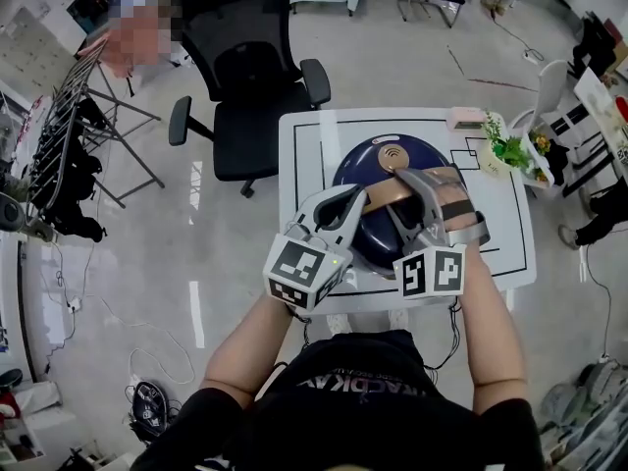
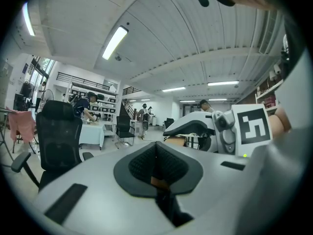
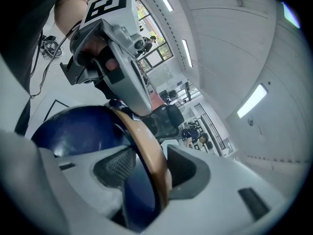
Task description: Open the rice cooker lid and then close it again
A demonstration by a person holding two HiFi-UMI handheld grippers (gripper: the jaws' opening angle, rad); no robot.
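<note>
The right claw (image 3: 149, 166) has its two jaws wide apart, and they squeeze the brown handle (image 3: 146, 146) of the rice cooker (image 1: 378, 160). The handle fills the gap between the pads. It curves away from the claw over the round blue lid (image 3: 78, 131).

The left claw (image 2: 156, 166) has its jaws pressed together. A tiny brown bit shows low down between them, but I cannot tell what it is. In the right gripper view, the tip of the left claw sits at the far end of the same handle. From the head view, both claws point at the handle from the near side, left claw on the left and right claw on the right.

The rice cooker stands in the middle of a white table (image 1: 304, 135) with black lines on it. A small green plant (image 1: 507, 151) sits at the right edge of the table. A black office chair (image 1: 245, 77) stands on the floor behind the table.
</note>
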